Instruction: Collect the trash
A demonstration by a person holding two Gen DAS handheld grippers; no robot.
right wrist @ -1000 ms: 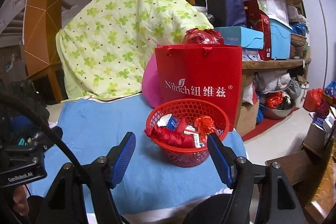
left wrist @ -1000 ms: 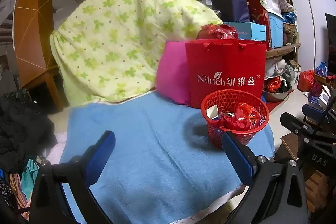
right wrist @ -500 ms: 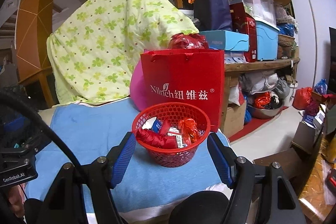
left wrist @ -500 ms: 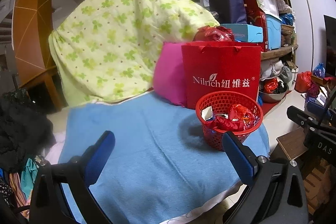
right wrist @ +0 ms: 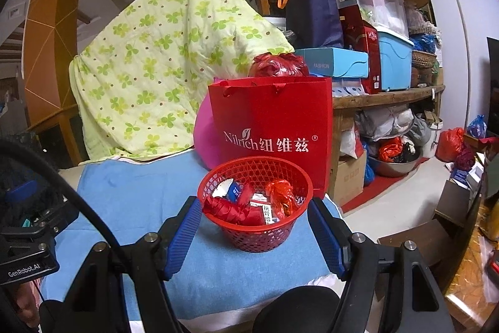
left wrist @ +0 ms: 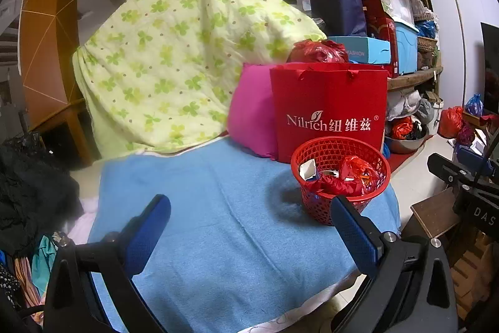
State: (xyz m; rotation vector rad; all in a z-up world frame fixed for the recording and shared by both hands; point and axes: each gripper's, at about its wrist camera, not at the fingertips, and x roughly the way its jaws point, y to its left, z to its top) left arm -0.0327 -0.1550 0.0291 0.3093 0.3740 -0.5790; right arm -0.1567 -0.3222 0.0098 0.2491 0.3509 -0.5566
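Right wrist view: the red basket (right wrist: pixel 255 205) (already heaped with wrappers) is being framed between the spread, empty right gripper (right wrist: pixel 254 234), while the left gripper (left wrist: pixel 249 236) is being held agape over the blue towel (left wrist: pixel 218 208).

Blue towel (left wrist: pixel 218 223) left of basket (right wrist: pixel 255 227) bare; red bag (right wrist: pixel 274 120) blocks behind.

A red paper bag (right wrist: pixel 271 120) stands upright against a pink cushion (left wrist: pixel 251 111), below a clover-print quilt (left wrist: pixel 187 52)
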